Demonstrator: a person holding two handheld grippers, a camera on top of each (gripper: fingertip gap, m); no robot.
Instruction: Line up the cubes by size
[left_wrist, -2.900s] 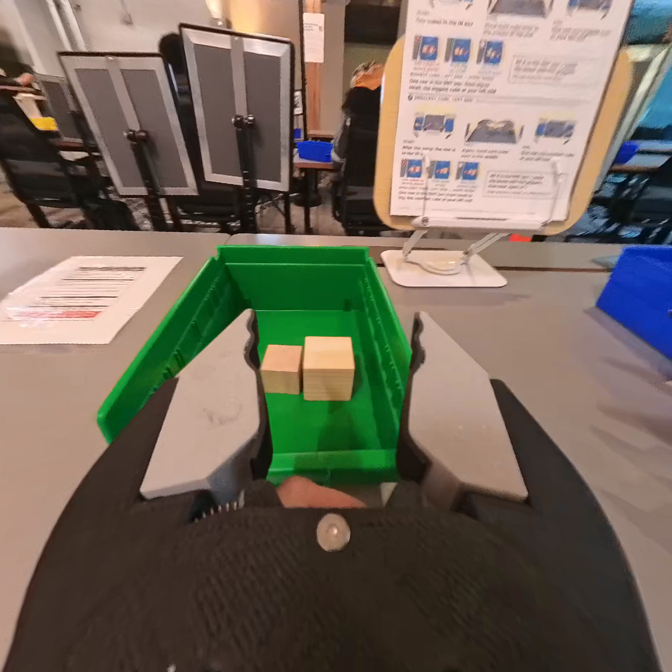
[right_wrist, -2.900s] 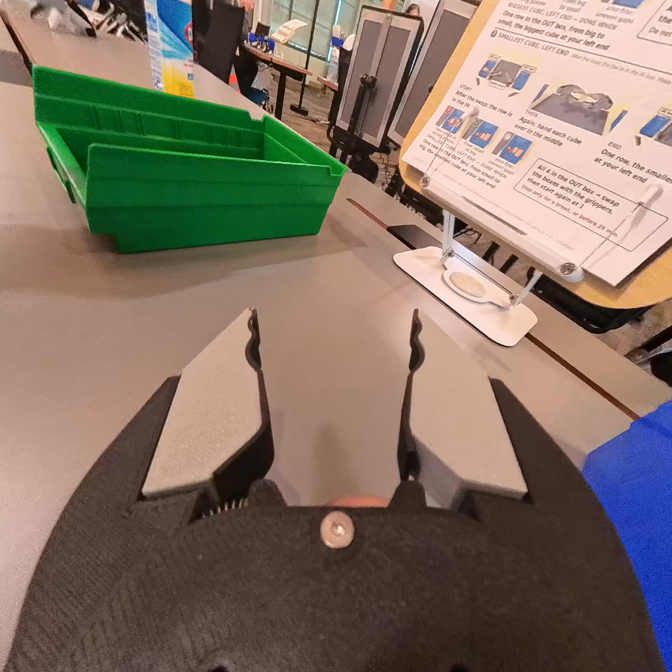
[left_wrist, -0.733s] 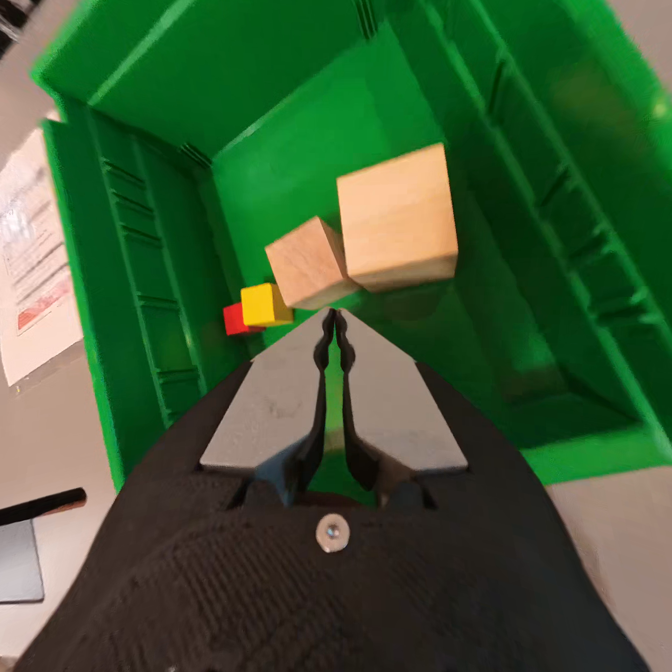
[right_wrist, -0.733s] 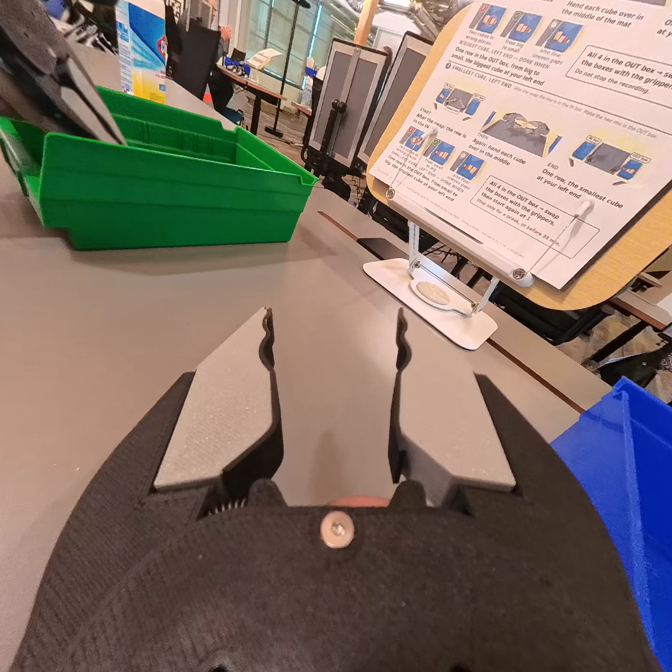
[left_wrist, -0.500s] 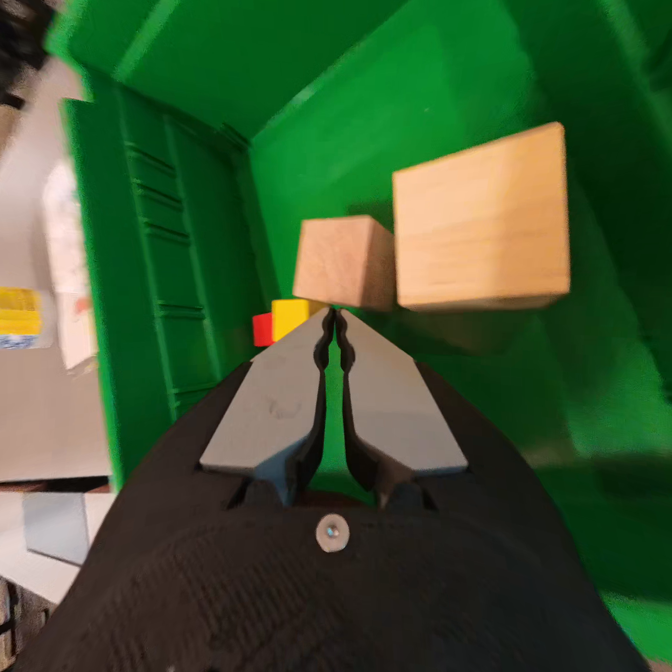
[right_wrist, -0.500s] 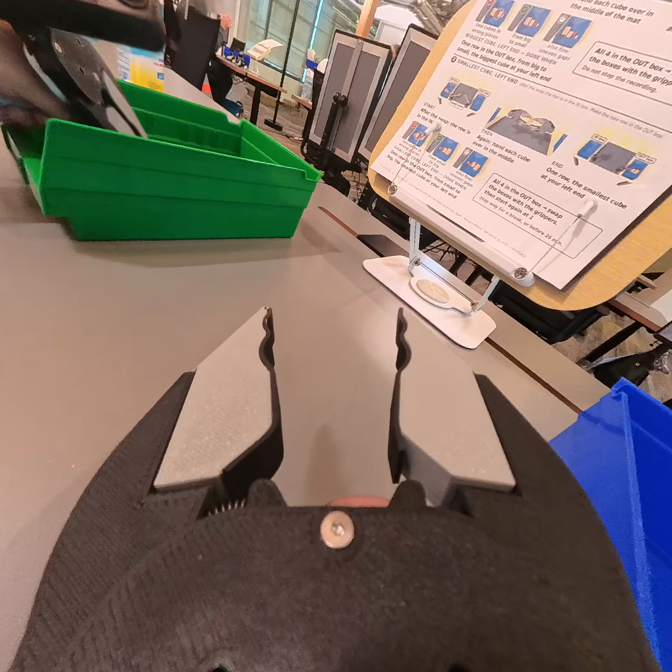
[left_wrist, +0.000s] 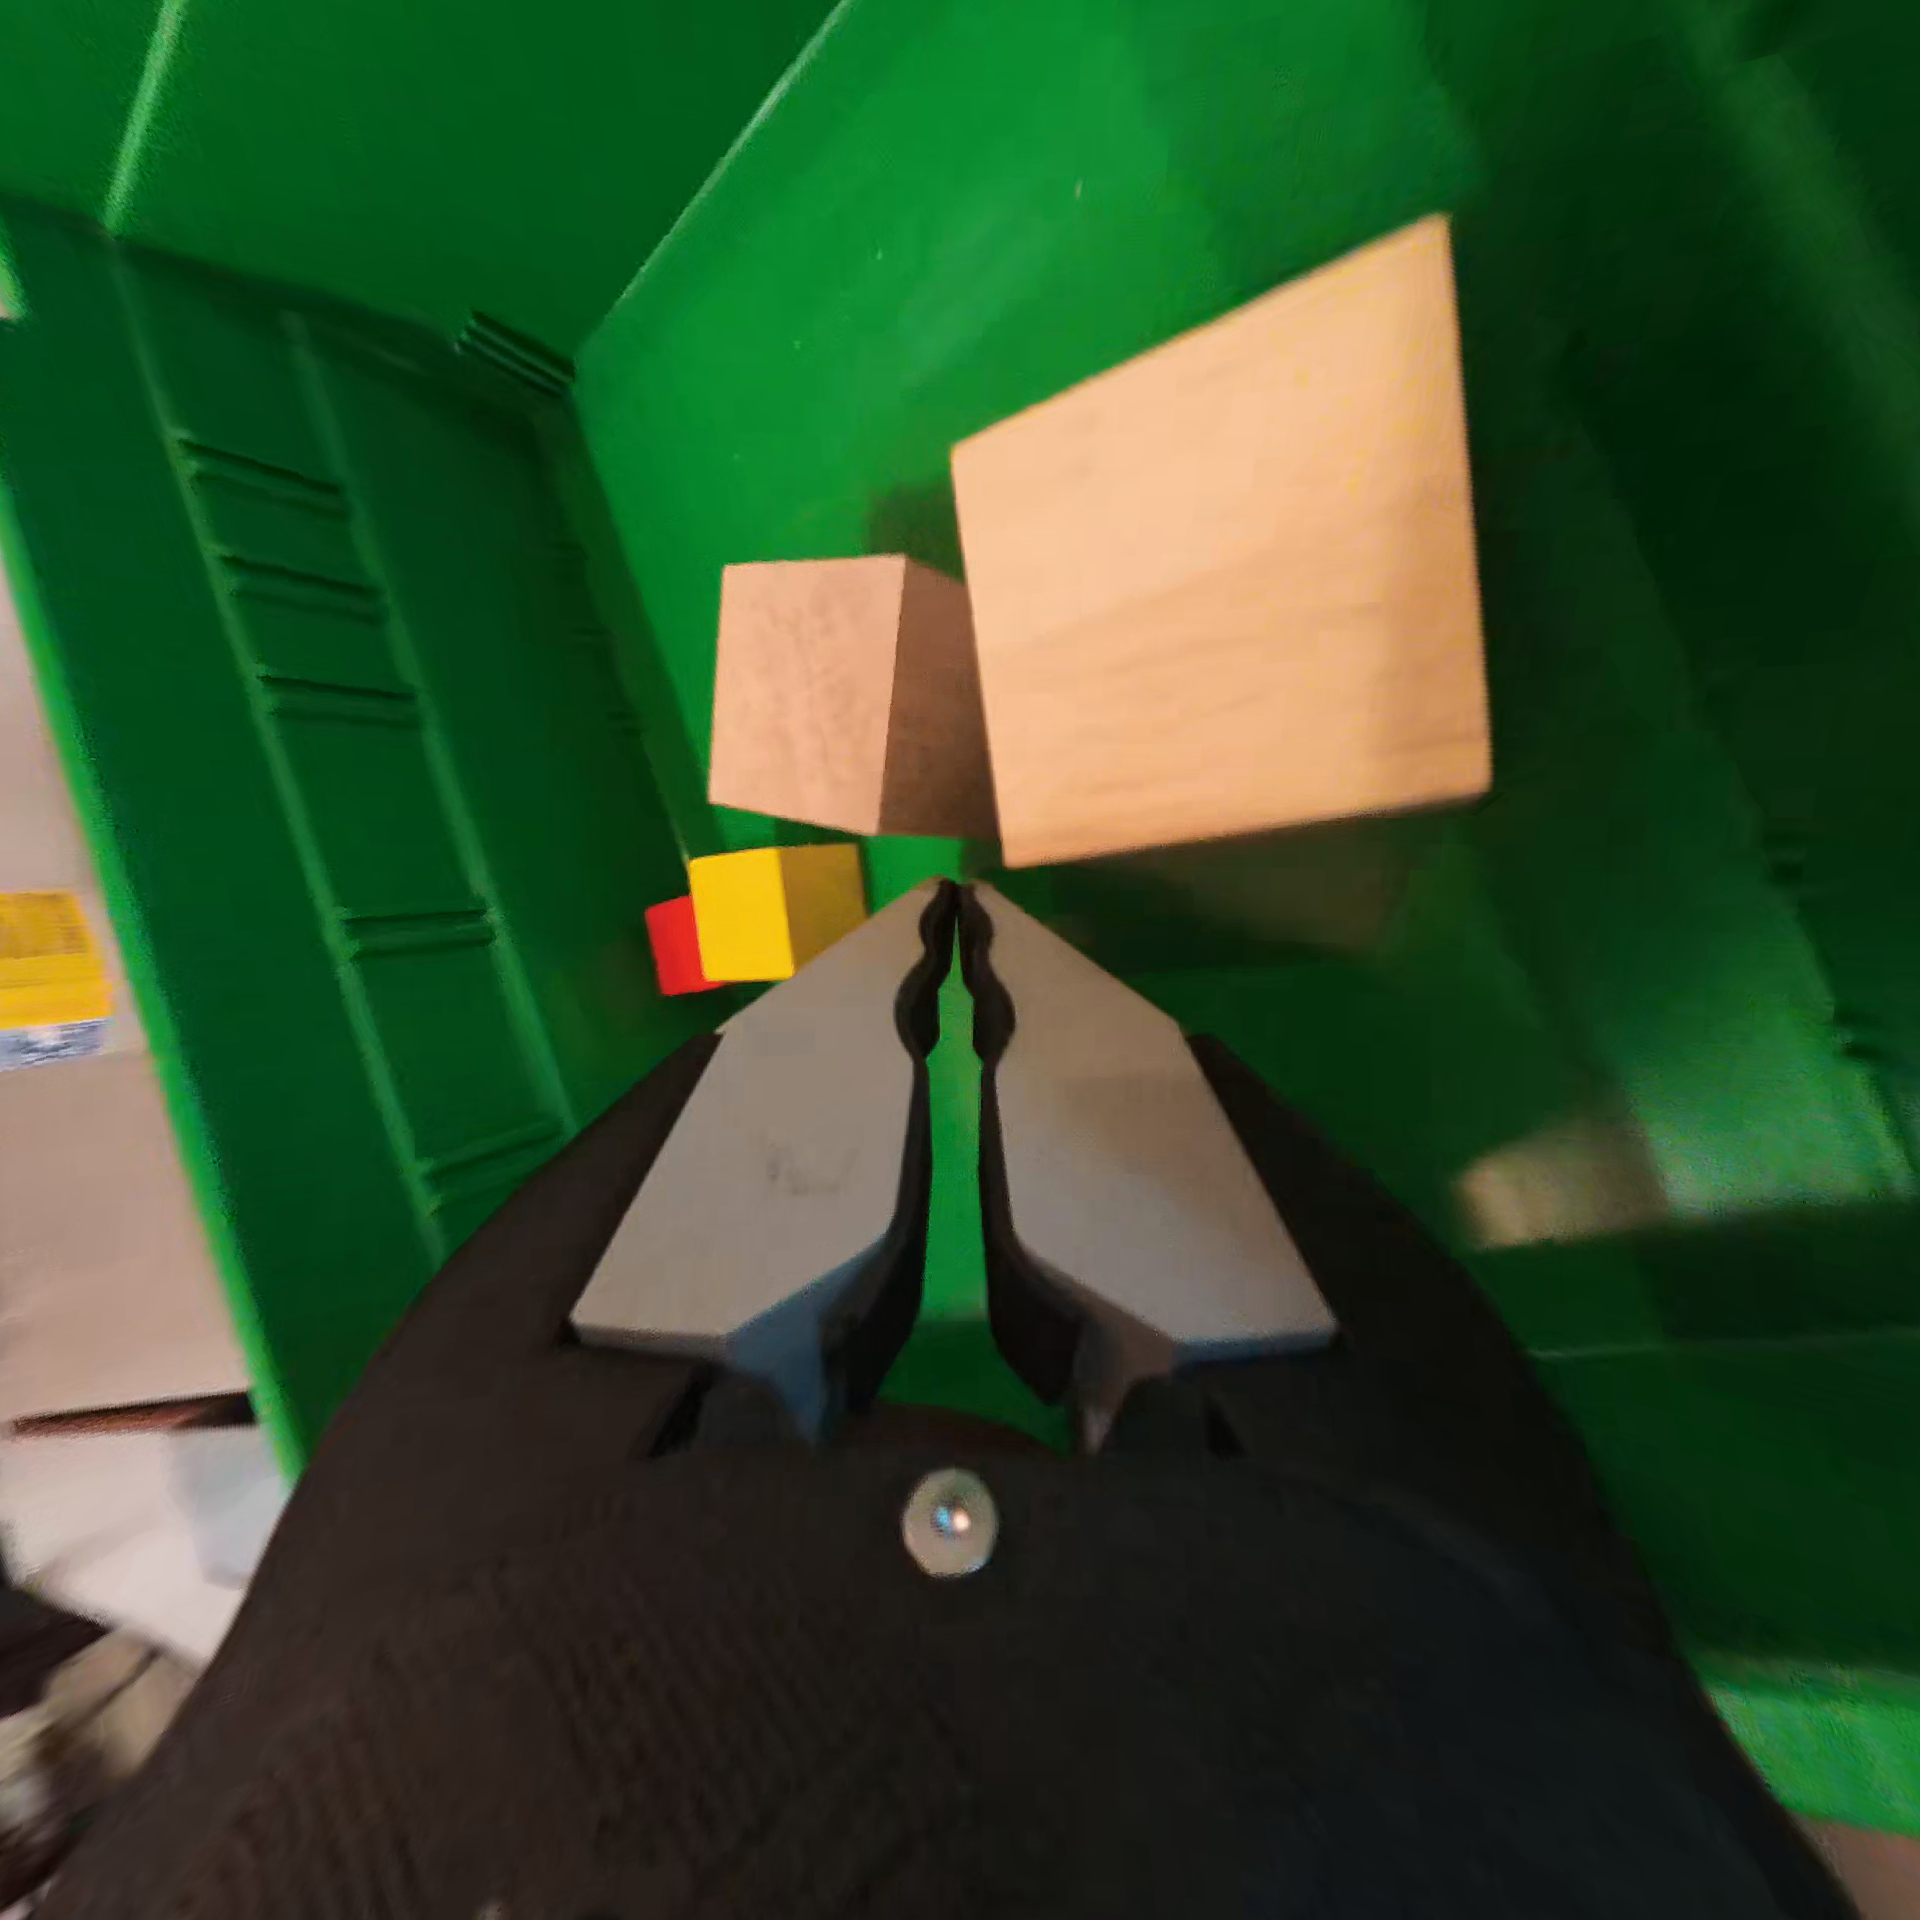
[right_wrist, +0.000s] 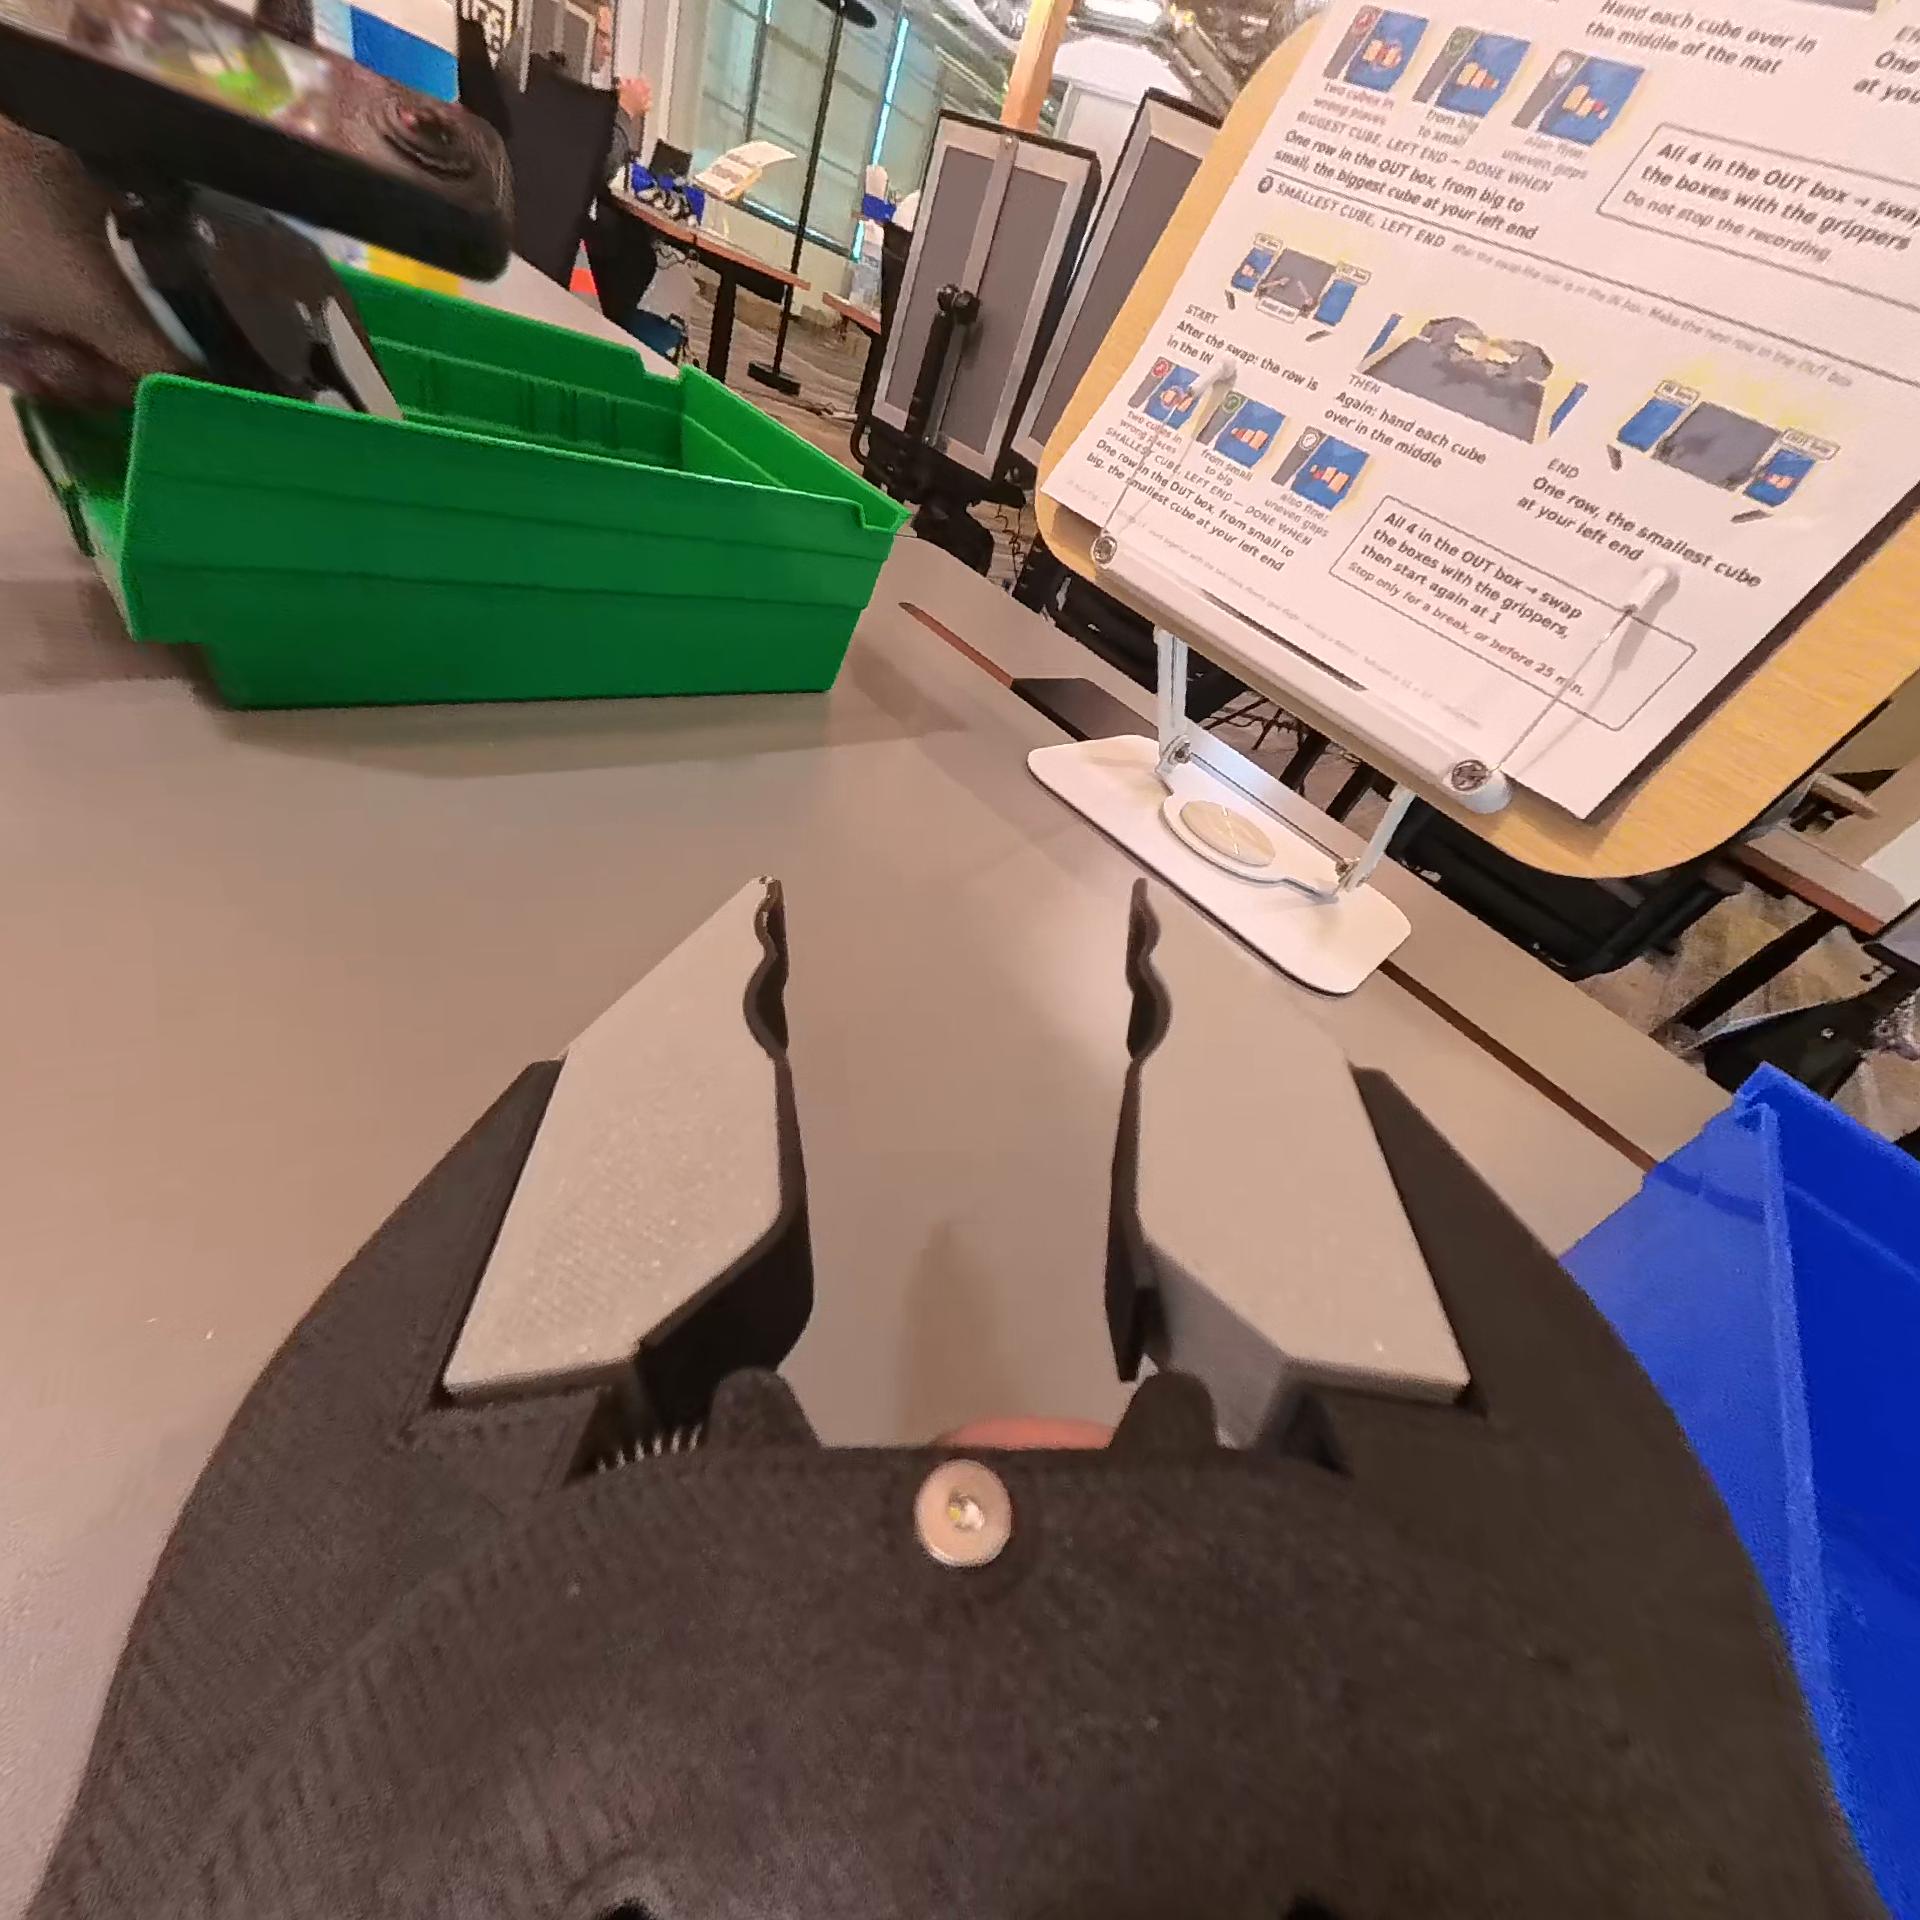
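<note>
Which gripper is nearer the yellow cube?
Left. The left gripper is inside the green bin, tips shut just beside the yellow cube. The right gripper hovers open over the table, outside the bin.

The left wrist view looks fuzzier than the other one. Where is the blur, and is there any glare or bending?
Left wrist view: the large wooden cube and green bin walls smear from motion; a pale glare patch sits on the bin's right. Right wrist view: mostly sharp, though the left gripper is blurred; the wide lens bends the instruction board.
</note>
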